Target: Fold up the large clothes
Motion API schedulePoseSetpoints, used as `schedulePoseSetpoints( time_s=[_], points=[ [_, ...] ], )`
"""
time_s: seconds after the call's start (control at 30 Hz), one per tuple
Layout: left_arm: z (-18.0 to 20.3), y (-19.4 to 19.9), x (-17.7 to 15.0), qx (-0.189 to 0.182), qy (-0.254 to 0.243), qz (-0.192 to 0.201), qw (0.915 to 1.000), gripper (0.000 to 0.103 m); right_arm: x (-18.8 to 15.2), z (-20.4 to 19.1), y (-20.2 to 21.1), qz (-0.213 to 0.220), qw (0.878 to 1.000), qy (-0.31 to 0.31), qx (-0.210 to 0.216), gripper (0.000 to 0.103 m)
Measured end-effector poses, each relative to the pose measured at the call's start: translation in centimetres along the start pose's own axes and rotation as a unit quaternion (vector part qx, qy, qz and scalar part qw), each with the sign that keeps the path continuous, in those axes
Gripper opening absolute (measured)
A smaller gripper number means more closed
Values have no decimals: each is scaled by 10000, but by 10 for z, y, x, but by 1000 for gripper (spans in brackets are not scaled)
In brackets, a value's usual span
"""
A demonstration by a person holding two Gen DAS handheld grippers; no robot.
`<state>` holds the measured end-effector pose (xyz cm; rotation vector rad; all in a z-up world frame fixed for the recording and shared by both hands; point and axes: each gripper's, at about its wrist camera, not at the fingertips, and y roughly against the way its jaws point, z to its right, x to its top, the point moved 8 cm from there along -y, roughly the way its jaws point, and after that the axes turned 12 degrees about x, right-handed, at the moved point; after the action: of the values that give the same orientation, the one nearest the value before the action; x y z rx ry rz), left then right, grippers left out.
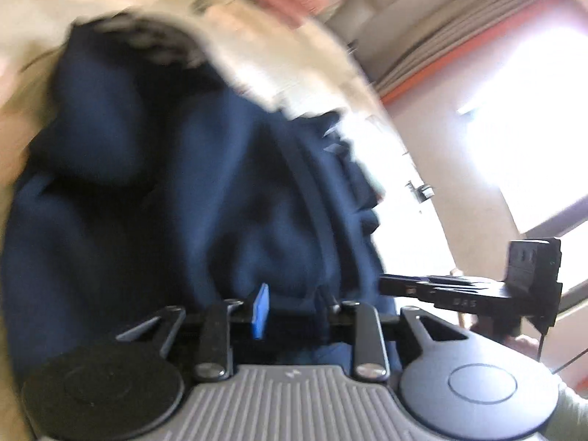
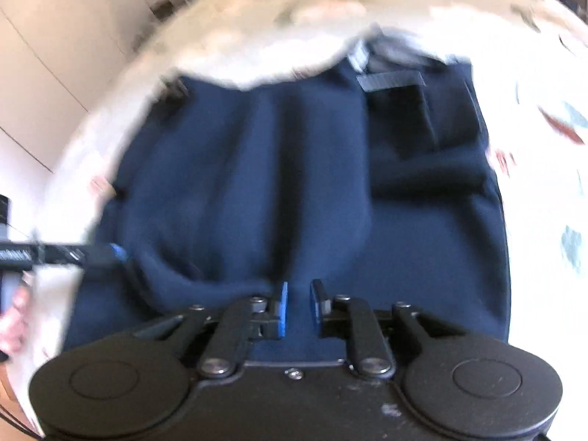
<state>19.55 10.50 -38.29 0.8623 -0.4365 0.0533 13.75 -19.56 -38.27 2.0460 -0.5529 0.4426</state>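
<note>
Both grippers at the near hem of the navy garment (image 2: 294, 169); its long axis runs up-frame.
Right gripper (image 2: 298, 310): jaws narrow, cloth between, grip uncertain. Left gripper (image 1: 294, 308): part-closed, apparently pinching cloth.

The left gripper (image 1: 290, 312) has a pale grey ribbed body with a small mark near its front edge, flanked by two round caps, one black and one grey, each with a raised ring. Black linkage bars with silver screw heads run forward to the fingers (image 1: 260, 310), padded in bright blue. The right gripper (image 2: 299, 310) is built the same but all black, its housing scuffed with pale specks, a single small screw at the centre; its blue pads (image 2: 282, 308) stand out clearly. A thin black cable hangs beside it in the left wrist view. The person's sleeve (image 1: 567, 417) looks pale greenish-grey, though blur makes that uncertain.
</note>
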Motion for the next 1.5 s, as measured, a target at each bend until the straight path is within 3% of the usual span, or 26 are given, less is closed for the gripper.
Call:
schedulePoseSetpoints(
  time_s=[0.1, 0.23, 0.3, 0.37, 0.43, 0.53, 0.63, 0.8, 0.93, 1.0, 1.13, 1.27, 1.5],
  points=[
    [10, -16, 9, -5, -5, 84, 10000, 35, 12, -36, -27, 33, 9995, 151, 274, 19],
    [-6, -52, -22, 187, -119, -592, 9980, 32, -28, -41, -60, -511, 9983, 124, 259, 19],
    [-14, -46, -41, 97, -75, -707, 9974, 27, -55, -37, -67, -752, 9971, 116, 94, 16],
    [-25, -37, -55, 43, 203, -837, 9963, 31, -69, -37, -61, -685, 9974, 175, 110, 16],
    [-37, -35, -72, 322, 183, -943, 9949, 28, -71, -37, -56, -670, 9972, 312, 77, 16],
    [-42, -24, -76, 188, 428, -984, 9940, 29, -66, -37, -50, -671, 9975, 186, 84, 16],
    [-37, -4, -73, 259, 305, -897, 9952, 33, -67, -38, -39, -726, 9972, 164, -23, 16],
    [-26, 17, -71, 270, 170, -759, 9966, 38, -60, -58, -15, -517, 9984, 185, -104, 40],
    [-27, 21, -80, 518, 394, -817, 9945, 41, -77, -53, -5, -649, 9965, 25, -530, 41],
    [-36, 27, -88, 599, 578, -905, 9924, 41, -92, -42, 6, -742, 9943, -215, -737, 51],
    [-44, 37, -100, 700, 683, -986, 9903, 41, -114, -26, 32, -791, 9906, -540, -980, 51],
    [-50, 49, -123, 953, 639, -1187, 9863, 43, -131, -12, 44, -836, 9846, -821, -1299, 76],
    [-60, 84, -161, 1666, 764, -1326, 9741, 46, -155, 7, 68, -1051, 9782, -748, -1628, 76]
  ],
)
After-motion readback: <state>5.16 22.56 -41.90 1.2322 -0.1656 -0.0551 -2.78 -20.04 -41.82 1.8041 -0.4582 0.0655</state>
